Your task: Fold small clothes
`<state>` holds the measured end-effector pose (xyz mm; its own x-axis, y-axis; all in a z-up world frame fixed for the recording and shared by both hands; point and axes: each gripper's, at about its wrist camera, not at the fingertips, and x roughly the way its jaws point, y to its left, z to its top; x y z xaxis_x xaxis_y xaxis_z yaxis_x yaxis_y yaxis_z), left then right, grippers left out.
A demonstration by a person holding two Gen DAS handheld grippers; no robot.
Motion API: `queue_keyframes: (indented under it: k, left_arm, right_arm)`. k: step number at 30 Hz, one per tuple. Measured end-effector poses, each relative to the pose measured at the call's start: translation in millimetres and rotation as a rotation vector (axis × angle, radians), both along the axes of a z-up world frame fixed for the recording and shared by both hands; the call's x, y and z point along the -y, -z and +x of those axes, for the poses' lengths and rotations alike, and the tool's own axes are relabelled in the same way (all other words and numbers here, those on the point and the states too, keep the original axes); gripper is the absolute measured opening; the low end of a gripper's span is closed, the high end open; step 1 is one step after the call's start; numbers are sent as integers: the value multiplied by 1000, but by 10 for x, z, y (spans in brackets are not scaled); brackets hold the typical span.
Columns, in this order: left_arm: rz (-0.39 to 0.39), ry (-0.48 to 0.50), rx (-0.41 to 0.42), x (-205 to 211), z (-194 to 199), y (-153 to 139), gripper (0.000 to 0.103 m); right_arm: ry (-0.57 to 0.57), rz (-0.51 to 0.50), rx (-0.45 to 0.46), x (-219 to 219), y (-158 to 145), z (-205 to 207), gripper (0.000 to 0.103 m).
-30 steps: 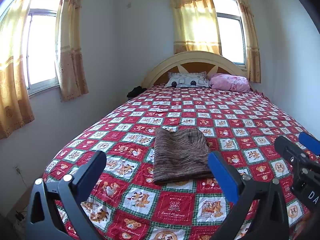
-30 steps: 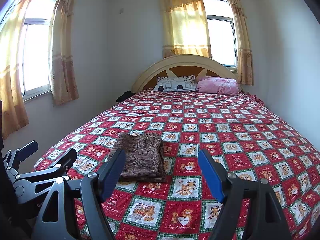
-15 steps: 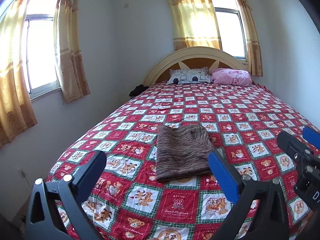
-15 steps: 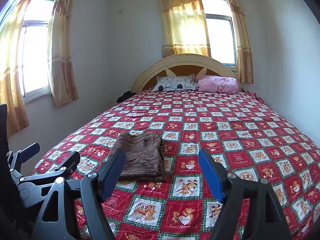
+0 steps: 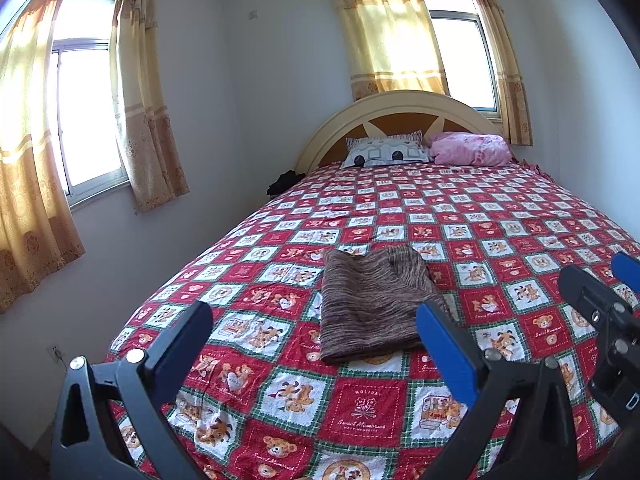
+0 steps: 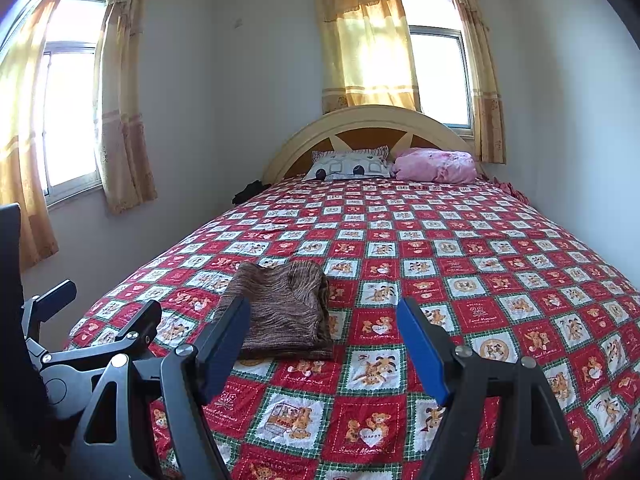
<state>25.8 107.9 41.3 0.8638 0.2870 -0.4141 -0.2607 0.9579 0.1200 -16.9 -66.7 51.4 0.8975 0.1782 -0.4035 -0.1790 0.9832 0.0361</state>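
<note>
Bedroom, bed [image 5: 520, 216] with patchwork quilt: brown garment [image 5: 372, 308] lies folded flat near the foot, seemingly finished. I hold left gripper [image 5: 312, 344] and right gripper [image 6: 324, 340] above it, both spread, empty.

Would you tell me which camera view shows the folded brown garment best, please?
The left wrist view: the folded brown garment lies nearly whole, only its near right corner clipped by a finger. In the right wrist view, a finger hides the garment's near left corner.
</note>
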Motion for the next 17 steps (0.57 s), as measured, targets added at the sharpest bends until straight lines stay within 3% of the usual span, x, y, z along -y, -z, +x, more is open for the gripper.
queue_keyframes:
  k: [13, 17]
  left_arm:
    - [-72, 23, -20, -81, 32, 44, 103]
    - [-45, 8, -14, -66, 37, 43, 103]
  right_arm:
    - [-1, 0, -18, 11, 51, 25, 76]
    - [-3, 6, -29, 27, 67, 36, 76]
